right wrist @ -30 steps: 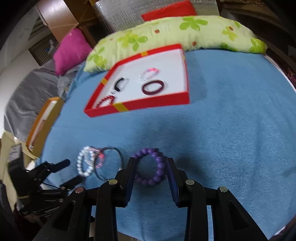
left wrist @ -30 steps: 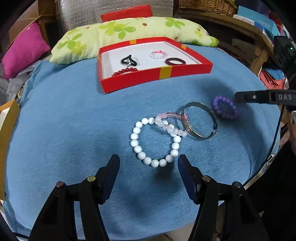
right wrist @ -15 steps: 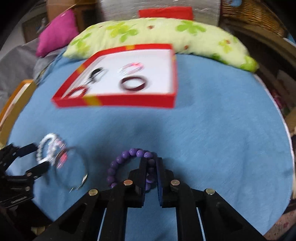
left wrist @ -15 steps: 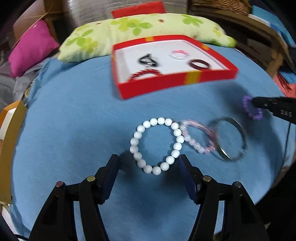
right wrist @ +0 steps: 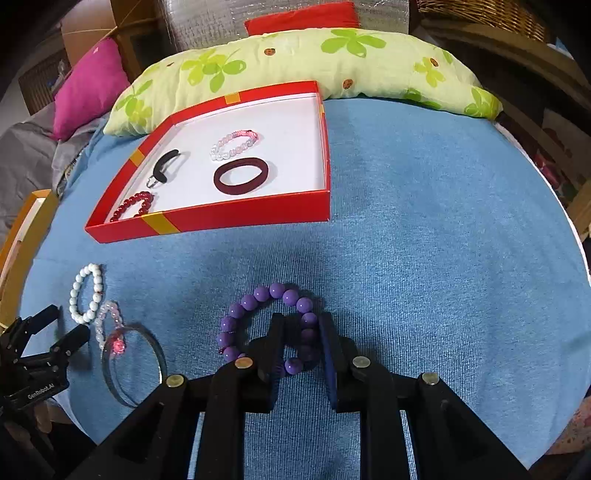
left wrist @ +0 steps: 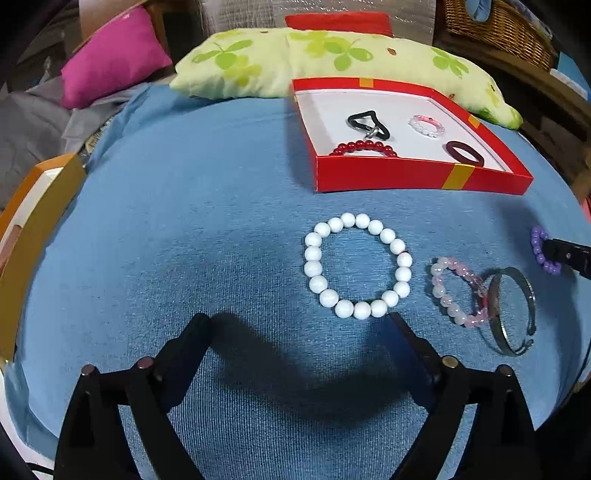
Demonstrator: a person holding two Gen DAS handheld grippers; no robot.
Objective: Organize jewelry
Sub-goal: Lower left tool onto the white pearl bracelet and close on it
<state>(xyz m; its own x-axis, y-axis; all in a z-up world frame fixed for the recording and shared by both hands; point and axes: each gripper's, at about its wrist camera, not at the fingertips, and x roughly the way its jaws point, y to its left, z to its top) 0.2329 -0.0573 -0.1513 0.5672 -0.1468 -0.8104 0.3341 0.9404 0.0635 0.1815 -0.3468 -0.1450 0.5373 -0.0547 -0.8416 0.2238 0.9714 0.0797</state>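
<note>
A red box [right wrist: 236, 218] with a white floor holds a black tie, a pink-white bracelet, a dark red band and a red bead bracelet. It also shows in the left wrist view [left wrist: 413, 177]. My right gripper [right wrist: 301, 325] is shut on the right side of the purple bead bracelet [right wrist: 236, 314], which rests on the blue cloth. My left gripper [left wrist: 299, 325] is open and empty, just short of the white bead bracelet [left wrist: 354, 266]. A pink bead bracelet [left wrist: 454, 291] overlaps a silver bangle [left wrist: 513, 310] to its right.
A green-leaf pillow [right wrist: 303, 70] lies behind the box, a magenta cushion [left wrist: 114, 55] to the back left. An orange-edged box [left wrist: 33, 229] stands at the cloth's left edge. A wicker basket [left wrist: 495, 26] is at the back right.
My right gripper closed on the purple bracelet's right side and swung to face the box. My left gripper moved left, so the white bracelet now sits toward its right finger.
</note>
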